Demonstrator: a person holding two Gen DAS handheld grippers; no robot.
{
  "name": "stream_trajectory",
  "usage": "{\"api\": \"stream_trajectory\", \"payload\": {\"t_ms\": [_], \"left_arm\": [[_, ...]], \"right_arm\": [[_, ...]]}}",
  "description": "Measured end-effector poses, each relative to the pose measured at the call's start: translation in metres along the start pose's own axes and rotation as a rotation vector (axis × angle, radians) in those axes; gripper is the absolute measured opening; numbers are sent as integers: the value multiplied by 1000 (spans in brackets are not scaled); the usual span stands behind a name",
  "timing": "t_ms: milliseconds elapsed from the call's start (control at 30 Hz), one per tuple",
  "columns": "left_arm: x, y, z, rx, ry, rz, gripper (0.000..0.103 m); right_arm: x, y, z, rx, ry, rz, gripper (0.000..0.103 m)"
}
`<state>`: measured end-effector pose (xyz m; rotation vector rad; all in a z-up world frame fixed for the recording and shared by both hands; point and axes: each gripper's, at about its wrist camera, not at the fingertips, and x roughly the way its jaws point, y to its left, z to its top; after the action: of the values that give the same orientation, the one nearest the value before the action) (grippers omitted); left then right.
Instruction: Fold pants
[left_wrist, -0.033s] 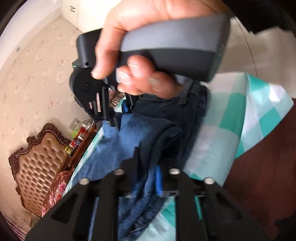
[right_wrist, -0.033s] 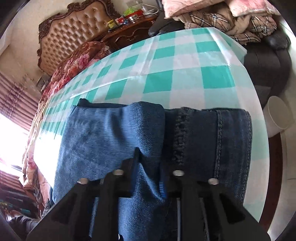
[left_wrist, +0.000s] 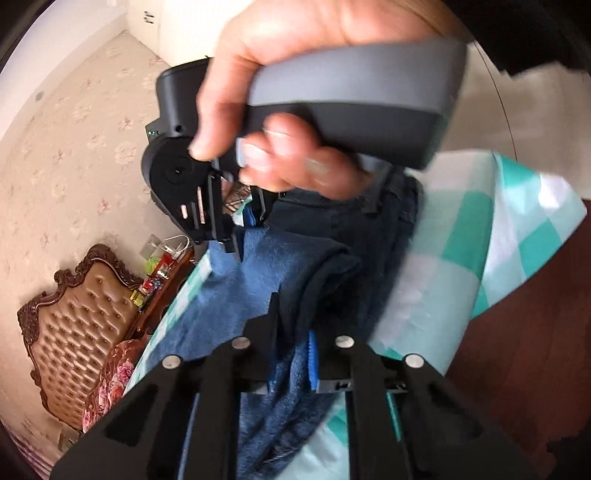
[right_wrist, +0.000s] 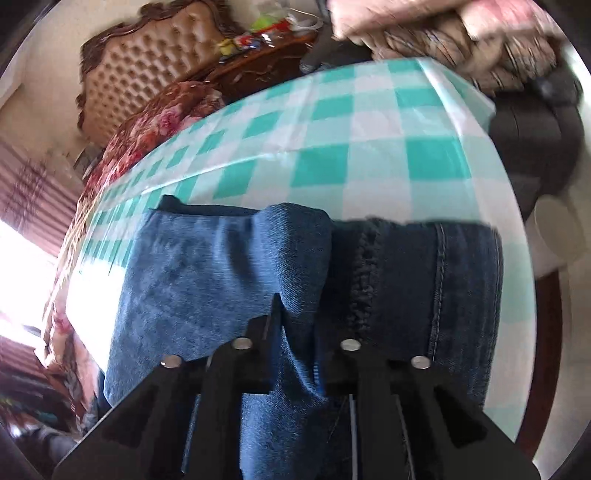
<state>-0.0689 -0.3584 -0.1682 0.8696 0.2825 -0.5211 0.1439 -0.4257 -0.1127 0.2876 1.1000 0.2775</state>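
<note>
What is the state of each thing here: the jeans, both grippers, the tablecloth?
jeans: folded over, a bunched fold of denim pinched by both grippers, resting on the table.
left gripper: shut on the jeans.
right gripper: shut on the jeans, held by a hand.
tablecloth: spread flat, its corner hanging over the table edge.

Pretty ornate room: tufted leather headboard (right_wrist: 147, 70) with carved wood trim, floral wallpaper (left_wrist: 85, 147), bright window glare (right_wrist: 22, 258), dark wood floor (left_wrist: 517, 350).
</note>
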Motion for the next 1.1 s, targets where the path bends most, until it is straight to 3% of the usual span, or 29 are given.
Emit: {"api": "stream_trajectory", "payload": {"t_ms": [133,367,633,833,933,1033,1067,1100], "left_arm": [[-12,18,17,-13,-41,19,11],[-26,8,56,26,-120,6,10],[-1,-28,53,113,-66,-81,10],[-2,-19,62,87,-101,-68,10],[8,-26,61,95,-73,-113,11],[11,-24,56,41,-69,-191,25],[9,-15,56,0,-73,-223,37],[3,0,55,-55,-89,-259,41]], "right_arm": [[-28,5,8,-18,-58,22,10],[-61,-23,12,30,-112,5,9],[-36,-62,-5,109,-70,-12,9],[-58,-62,-4,99,-131,13,9],[-48,-72,-9,122,-106,-10,10],[-39,-84,-17,154,-117,-12,14],[-41,-88,-19,170,-136,-19,26],[-42,-90,-21,177,-147,-32,32]]}}
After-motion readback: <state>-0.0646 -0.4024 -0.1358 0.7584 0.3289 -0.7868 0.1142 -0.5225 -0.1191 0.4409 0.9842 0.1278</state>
